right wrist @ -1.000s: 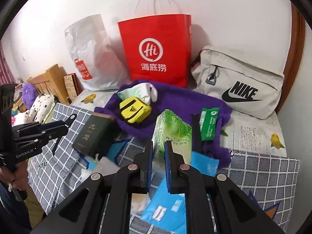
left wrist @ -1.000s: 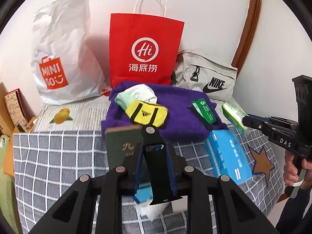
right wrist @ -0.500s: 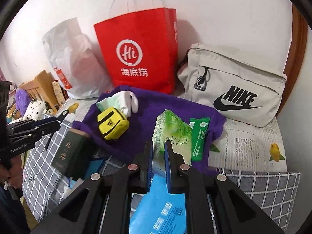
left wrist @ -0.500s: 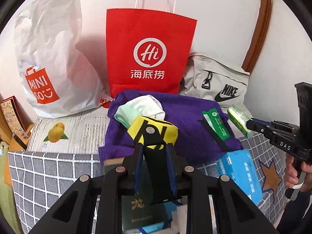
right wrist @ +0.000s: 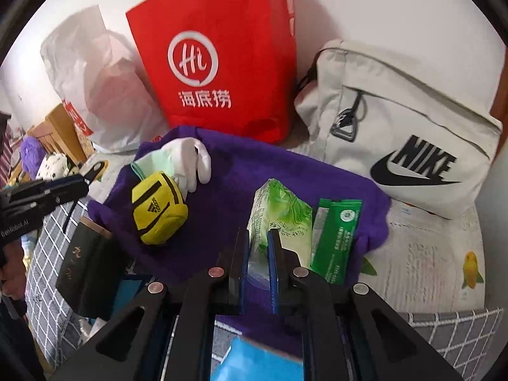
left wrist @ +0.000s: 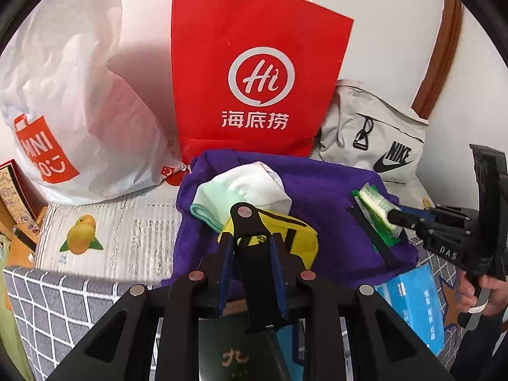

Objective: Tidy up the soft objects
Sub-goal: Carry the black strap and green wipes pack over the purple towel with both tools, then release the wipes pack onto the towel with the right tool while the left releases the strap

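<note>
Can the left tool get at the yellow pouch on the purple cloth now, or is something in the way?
Probably not yet. The left tool is shut on a black strap-like piece that fills its jaws. The yellow pouch lies uncovered on the purple cloth, touched only by the white glove, so approach looks free once the jaws are empty.

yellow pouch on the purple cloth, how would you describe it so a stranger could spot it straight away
Find the red paper bag standing against the wall; a purple cloth is spread in front of it. On the cloth's left part lies the yellow pouch, touching a white glove behind it. It is the only bright yellow thing there, rounded, with black stripes and a black logo, unlike the flat green packets to its right.
</note>
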Action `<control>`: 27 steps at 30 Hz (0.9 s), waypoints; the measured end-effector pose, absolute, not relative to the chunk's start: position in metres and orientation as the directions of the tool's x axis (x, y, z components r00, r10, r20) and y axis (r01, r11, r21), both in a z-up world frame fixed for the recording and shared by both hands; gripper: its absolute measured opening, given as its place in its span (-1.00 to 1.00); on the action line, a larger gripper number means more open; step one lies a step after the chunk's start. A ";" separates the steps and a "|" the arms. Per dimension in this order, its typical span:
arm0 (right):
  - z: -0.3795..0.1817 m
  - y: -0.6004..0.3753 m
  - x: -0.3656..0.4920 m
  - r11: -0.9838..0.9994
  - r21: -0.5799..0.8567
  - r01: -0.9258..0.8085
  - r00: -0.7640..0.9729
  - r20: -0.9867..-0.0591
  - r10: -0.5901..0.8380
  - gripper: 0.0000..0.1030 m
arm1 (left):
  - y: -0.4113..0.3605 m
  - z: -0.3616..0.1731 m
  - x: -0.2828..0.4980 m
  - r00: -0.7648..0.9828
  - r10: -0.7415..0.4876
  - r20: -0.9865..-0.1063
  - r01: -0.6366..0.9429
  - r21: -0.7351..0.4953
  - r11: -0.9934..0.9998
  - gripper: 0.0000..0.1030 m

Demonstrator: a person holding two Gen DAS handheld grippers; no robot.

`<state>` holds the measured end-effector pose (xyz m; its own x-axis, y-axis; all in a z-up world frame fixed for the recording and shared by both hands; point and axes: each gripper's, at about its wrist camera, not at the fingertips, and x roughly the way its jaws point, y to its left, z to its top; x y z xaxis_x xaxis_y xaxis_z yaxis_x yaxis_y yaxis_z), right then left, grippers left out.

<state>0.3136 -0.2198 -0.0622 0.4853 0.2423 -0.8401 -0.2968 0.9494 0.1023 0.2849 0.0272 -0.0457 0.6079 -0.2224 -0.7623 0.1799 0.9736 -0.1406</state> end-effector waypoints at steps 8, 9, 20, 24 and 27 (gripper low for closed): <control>-0.091 -0.212 0.329 0.946 0.088 -0.312 0.420 -0.880 0.221 -0.78 | 0.032 -0.055 0.318 0.591 -0.220 -0.776 0.161 -0.154 0.975 -0.56; -0.093 -0.211 0.330 0.945 0.086 -0.315 0.414 -0.884 0.219 -0.78 | 0.032 -0.058 0.322 0.589 -0.219 -0.777 0.160 -0.154 0.975 -0.56; -0.107 -0.208 0.338 0.939 0.108 -0.327 0.361 -0.904 0.230 -0.76 | 0.032 -0.086 0.351 0.540 -0.204 -0.817 0.133 -0.157 0.979 -0.56; -0.109 -0.209 0.338 0.934 0.117 -0.338 0.356 -0.902 0.242 -0.73 | 0.031 -0.091 0.355 0.525 -0.198 -0.828 0.132 -0.150 0.980 -0.55; -0.108 -0.212 0.337 0.936 0.127 -0.330 0.356 -0.901 0.248 -0.60 | 0.032 -0.093 0.355 0.518 -0.194 -0.833 0.130 -0.147 0.981 -0.55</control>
<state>0.3369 -0.2117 -0.1079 0.3565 0.2482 -0.9007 -0.3295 0.9355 0.1273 0.3554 0.0316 -0.0933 0.5179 -0.1938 -0.8332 0.1299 0.9805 -0.1473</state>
